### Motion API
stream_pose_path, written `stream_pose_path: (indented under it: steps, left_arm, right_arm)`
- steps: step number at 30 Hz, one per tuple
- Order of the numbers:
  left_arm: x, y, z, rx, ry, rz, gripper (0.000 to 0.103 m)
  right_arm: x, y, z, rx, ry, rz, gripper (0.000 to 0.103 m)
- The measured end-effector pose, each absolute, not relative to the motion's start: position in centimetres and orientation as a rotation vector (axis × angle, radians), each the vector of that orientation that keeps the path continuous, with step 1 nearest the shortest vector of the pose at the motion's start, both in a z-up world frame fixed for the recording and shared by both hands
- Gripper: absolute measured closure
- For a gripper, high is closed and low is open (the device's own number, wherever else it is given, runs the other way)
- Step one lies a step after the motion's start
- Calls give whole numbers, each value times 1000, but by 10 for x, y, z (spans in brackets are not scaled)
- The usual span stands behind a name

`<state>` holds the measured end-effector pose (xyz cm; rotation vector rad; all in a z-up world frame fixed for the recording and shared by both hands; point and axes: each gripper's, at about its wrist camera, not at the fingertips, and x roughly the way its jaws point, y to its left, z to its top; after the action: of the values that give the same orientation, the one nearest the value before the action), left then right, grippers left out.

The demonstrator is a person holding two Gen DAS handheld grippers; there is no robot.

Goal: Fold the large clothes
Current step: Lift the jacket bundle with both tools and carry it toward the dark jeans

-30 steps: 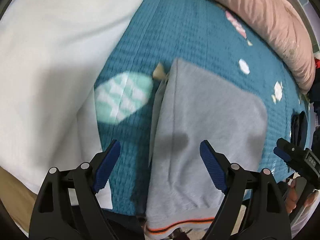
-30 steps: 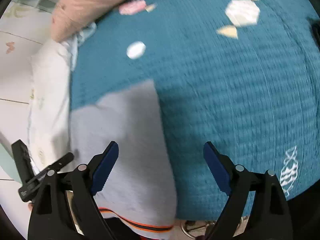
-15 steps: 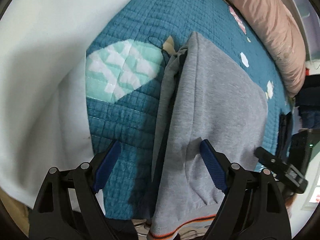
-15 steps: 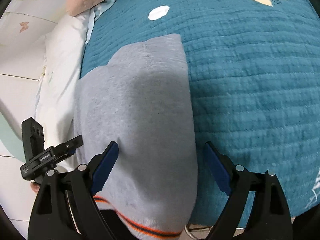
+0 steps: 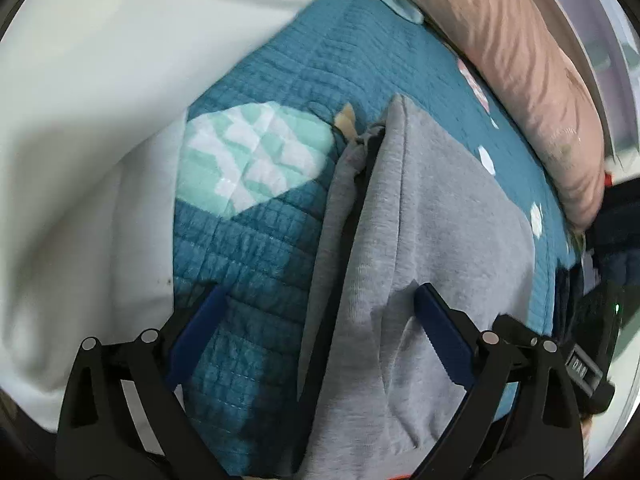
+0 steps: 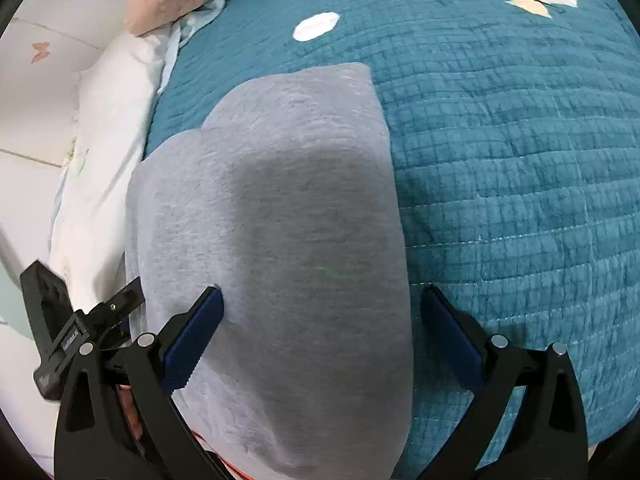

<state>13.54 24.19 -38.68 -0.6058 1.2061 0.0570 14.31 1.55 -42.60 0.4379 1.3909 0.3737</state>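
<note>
A folded grey garment (image 5: 440, 208) lies on the teal quilt (image 5: 256, 248) near the bed's front edge. My left gripper (image 5: 318, 320) hangs low over its left side, jaws opening; the layered left edge lies between them, one pad on the quilt and the other resting on the cloth. My right gripper (image 6: 322, 296) is low over the garment (image 6: 280, 208) as well, jaws opening, with the garment's right part between them. Neither pair of pads pinches the cloth. Each gripper shows at the edge of the other's view: the right gripper (image 5: 588, 364) and the left gripper (image 6: 68, 336).
A pink pillow (image 5: 520, 60) lies along the far side of the bed. White bedding (image 5: 80, 140) covers the left of the quilt, and a white pillow (image 6: 108, 120) sits beside pale tiles (image 6: 28, 120). The quilt (image 6: 520, 160) stretches away to the right.
Both grippers have sunk closer to the grey garment and their jaws have spread wider. The garment's orange-striped hem has slipped almost out of sight at the bottom.
</note>
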Motion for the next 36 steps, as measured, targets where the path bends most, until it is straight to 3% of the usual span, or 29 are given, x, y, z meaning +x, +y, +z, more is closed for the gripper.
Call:
stream_pose_path:
  steps: [4, 8, 10, 13, 16, 18, 20, 21, 22, 23, 27, 29, 31, 33, 36]
  left_arm:
    - [135, 245, -384, -612, 1232, 16, 13]
    - [140, 251, -377, -683, 1278, -121, 39]
    - [140, 252, -376, -703, 1279, -202, 44]
    - [141, 250, -380, -755, 1289, -291, 45]
    - [148, 253, -400, -800, 1322, -313, 43]
    - [155, 260, -410, -873, 1314, -334, 33]
    - [160, 260, -410, -869, 1318, -333, 28]
    - [161, 256, -409, -860, 1317, -338, 18]
    - [164, 249, -408, -855, 1306, -360, 11]
    - [168, 243, -407, -844, 1299, -368, 5]
    - [174, 214, -387, -618, 1378, -257, 6]
    - [171, 214, -378, -589, 1363, -229, 8]
    - [164, 225, -372, -648, 1349, -222, 22]
    - [159, 245, -376, -721, 1350, -200, 33]
    - [158, 269, -398, -848, 1363, -219, 36]
  right_arm:
    - [149, 19, -425, 405, 1419, 393, 11]
    - [148, 8, -417, 436, 1366, 507, 34]
    - [148, -5, -419, 474, 1358, 545, 48]
    - [149, -19, -418, 563, 1348, 645, 56]
    - [156, -20, -425, 576, 1367, 694, 54]
    - [165, -15, -440, 609, 1399, 704, 50]
    - [171, -12, -454, 684, 1401, 723, 40]
    - [173, -10, -457, 716, 1391, 736, 28]
    - [176, -2, -455, 724, 1377, 762, 8]
    - [176, 7, -451, 695, 1373, 787, 6]
    - [166, 42, -430, 356, 1411, 709, 6]
    - [169, 31, -429, 445, 1418, 713, 11]
    - [174, 3, -436, 633, 1443, 711, 33]
    - [178, -20, -448, 780, 1474, 700, 43]
    - [177, -37, -457, 879, 1489, 710, 47]
